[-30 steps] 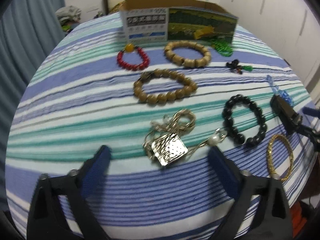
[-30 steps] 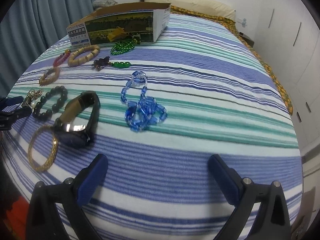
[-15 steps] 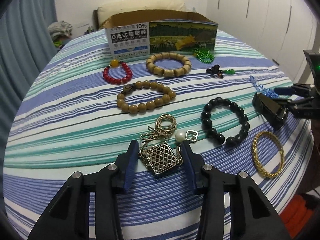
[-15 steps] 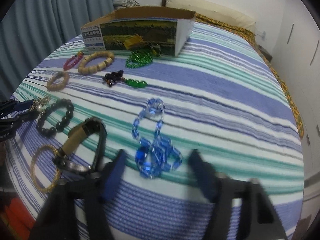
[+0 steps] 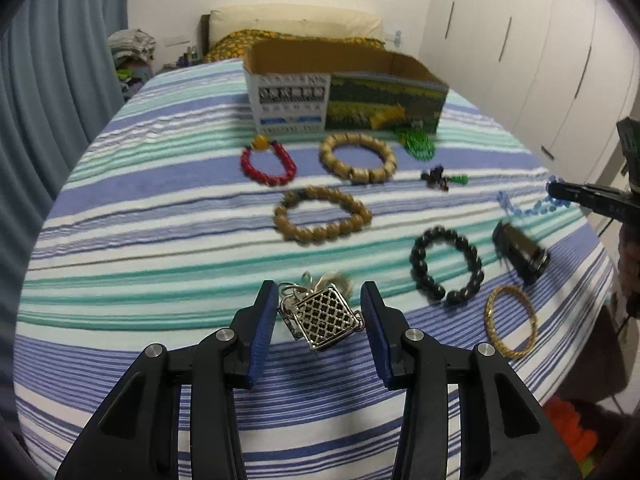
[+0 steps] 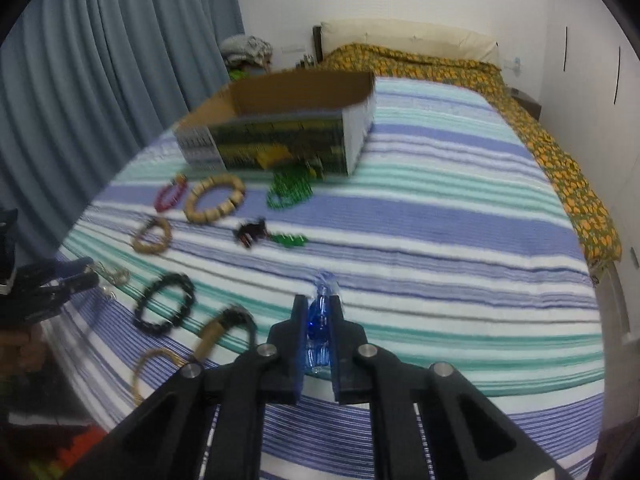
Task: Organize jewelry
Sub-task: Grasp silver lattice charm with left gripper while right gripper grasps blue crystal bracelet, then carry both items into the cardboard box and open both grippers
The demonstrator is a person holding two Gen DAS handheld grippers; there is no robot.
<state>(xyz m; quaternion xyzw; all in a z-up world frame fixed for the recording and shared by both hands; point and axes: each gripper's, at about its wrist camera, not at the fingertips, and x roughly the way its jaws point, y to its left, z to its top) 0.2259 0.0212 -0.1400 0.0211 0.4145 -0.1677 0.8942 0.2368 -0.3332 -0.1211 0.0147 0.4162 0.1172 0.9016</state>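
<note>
Left gripper (image 5: 318, 314) clamping the silver lattice pendant (image 5: 326, 318) with its tangled chain, jaws part-closed, piece looking raised off the striped bedspread (image 5: 160, 240). Right gripper (image 6: 318, 320) pinching the blue glass-bead chain (image 6: 318, 332), jaws narrowed right down on it. Wooden, red, black and gold bracelets lying loose in front of the open cardboard box (image 5: 344, 96).

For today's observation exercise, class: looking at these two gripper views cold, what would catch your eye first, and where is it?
Nearest in each view is a catch between blue-padded jaws: the left gripper holds a silver lattice pendant, the right gripper pinches a blue glass-bead chain. Behind them, bracelets dot the striped bedspread before an open cardboard box.
</note>
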